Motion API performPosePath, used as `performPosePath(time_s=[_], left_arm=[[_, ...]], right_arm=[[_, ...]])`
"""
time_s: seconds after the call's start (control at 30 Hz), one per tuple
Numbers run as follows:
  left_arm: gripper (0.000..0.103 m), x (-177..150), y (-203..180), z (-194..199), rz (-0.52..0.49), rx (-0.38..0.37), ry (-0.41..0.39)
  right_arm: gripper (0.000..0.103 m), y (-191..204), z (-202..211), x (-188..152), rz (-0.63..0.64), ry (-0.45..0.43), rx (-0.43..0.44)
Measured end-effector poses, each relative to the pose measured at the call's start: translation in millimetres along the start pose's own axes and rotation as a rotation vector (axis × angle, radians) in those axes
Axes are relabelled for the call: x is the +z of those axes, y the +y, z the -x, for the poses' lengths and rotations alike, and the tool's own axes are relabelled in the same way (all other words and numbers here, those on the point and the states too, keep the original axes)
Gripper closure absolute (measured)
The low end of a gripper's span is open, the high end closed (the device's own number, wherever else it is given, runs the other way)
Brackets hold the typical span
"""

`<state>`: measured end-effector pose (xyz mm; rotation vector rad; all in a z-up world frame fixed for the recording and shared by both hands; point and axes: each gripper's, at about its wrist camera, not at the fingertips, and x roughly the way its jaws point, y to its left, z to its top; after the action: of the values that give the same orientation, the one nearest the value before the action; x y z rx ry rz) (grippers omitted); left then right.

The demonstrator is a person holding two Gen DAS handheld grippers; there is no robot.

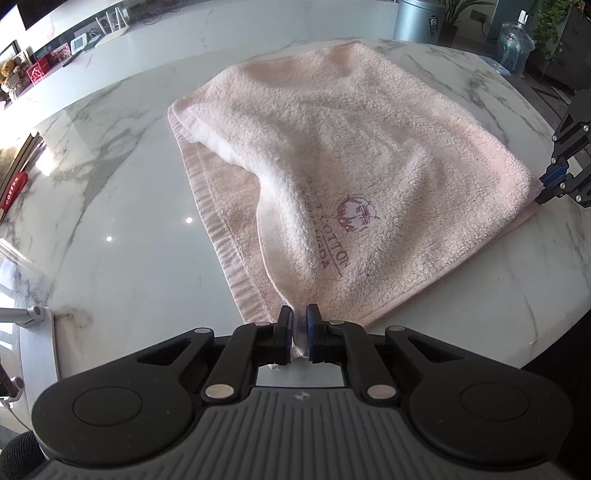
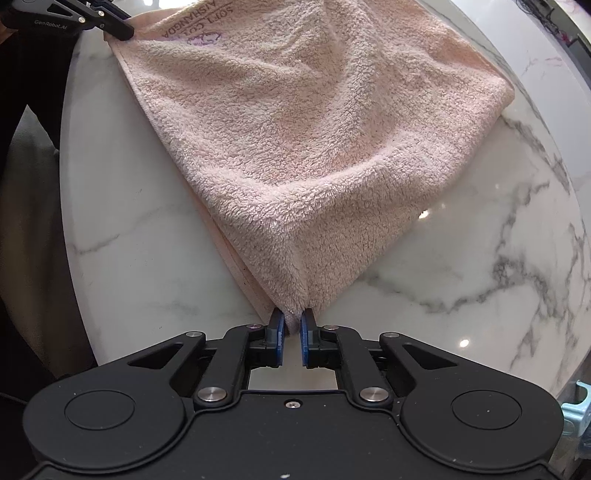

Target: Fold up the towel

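A pale pink terry towel (image 1: 332,147) with a purple embroidered logo lies folded on the white marble table (image 1: 122,229). My left gripper (image 1: 299,325) is shut on the towel's near corner, cloth pinched between its blue pads. At the right edge of the left wrist view my right gripper (image 1: 546,190) holds the other near corner. In the right wrist view the towel (image 2: 314,129) fans out from my right gripper (image 2: 291,325), which is shut on a bunched corner. The left gripper (image 2: 118,31) shows at the top left, clamped on its corner.
The table's (image 2: 480,258) round edge curves close on both sides. A red coffee packet (image 1: 13,192) and a book lie at its left rim. Beyond stand a grey bin (image 1: 417,18), a water bottle (image 1: 515,46) and plants. A dark sleeve (image 2: 33,147) is at left.
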<state>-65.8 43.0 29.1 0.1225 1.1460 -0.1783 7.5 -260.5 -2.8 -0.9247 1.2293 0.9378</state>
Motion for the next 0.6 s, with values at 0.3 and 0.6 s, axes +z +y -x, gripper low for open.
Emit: performPosePath(time_s=[0.3, 0.6], left_arm=[[0.097, -2, -10, 3, -0.002, 0.062, 0.024], [0.097, 0, -7, 6, 0.026, 0.053, 0.002]], right_arm=[[0.077, -3, 18, 2, -0.031, -0.009, 0.071], [0.075, 10, 54, -7, -0.021, -0.08, 0.129]])
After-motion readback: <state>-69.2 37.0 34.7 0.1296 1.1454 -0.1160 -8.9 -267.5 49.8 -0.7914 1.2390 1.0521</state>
